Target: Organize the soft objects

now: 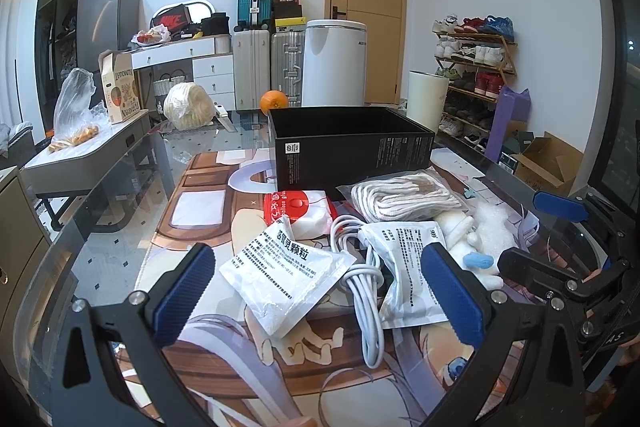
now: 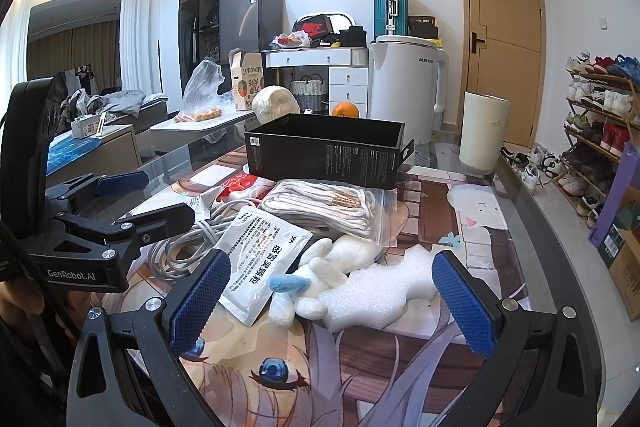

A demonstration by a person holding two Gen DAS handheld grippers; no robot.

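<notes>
A black box (image 1: 352, 143) stands open on the glass table (image 1: 120, 227). In front of it lie bagged white rope (image 2: 320, 207), a white cable (image 1: 364, 291), two white packets, a plush toy (image 2: 316, 279) and foam (image 2: 380, 291), perhaps packing scrap. Left gripper (image 1: 320, 295) and right gripper (image 2: 332, 303) hover nearer than these, jaws spread wide, empty.

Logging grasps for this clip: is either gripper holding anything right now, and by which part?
Nothing is held. The left gripper and right gripper both hover open above the pile.
</notes>
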